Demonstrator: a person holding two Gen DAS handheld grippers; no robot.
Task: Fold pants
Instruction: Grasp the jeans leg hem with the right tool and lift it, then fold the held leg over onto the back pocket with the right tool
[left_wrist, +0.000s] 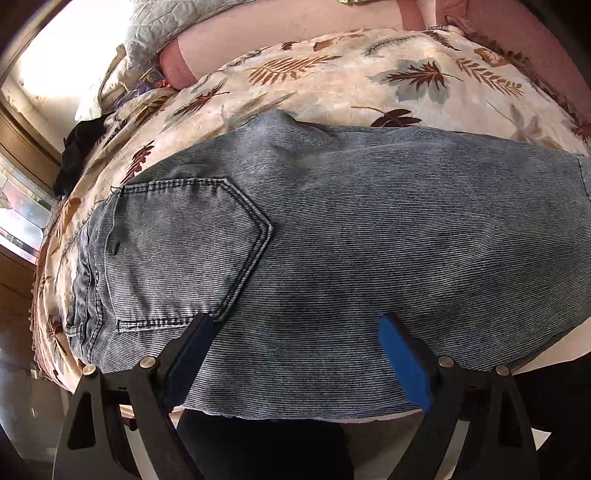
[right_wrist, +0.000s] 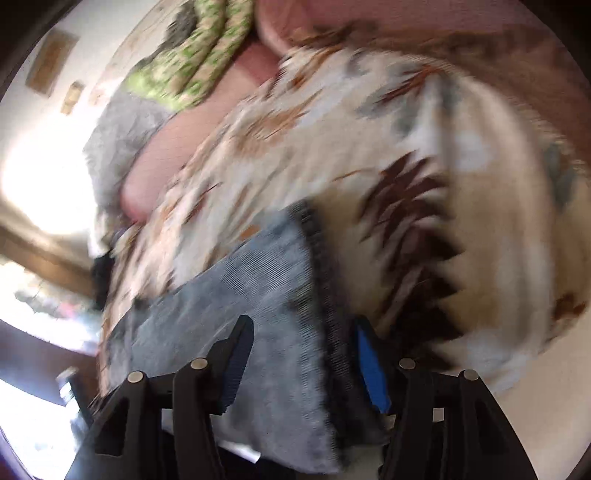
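Observation:
Light blue denim pants (left_wrist: 332, 236) lie flat across a leaf-patterned bedspread (left_wrist: 332, 77), back pocket (left_wrist: 177, 251) toward the left, waistband at the far left. My left gripper (left_wrist: 295, 332) is open, its blue-padded fingers (left_wrist: 404, 362) spread over the near edge of the pants below the pocket, holding nothing. In the blurred right wrist view, the pants' leg end (right_wrist: 266, 295) with its dark hem (right_wrist: 325, 295) lies between the fingers of my right gripper (right_wrist: 303, 332). The jaws stand apart around the hem and do not pinch it.
Pillows (left_wrist: 162, 26) and a pink sheet (left_wrist: 258, 33) lie at the far side of the bed. A dark garment (left_wrist: 74, 147) sits at the bed's left edge by a bright window (left_wrist: 66, 66). A green patterned cushion (right_wrist: 199, 48) lies beyond the bedspread (right_wrist: 369, 166).

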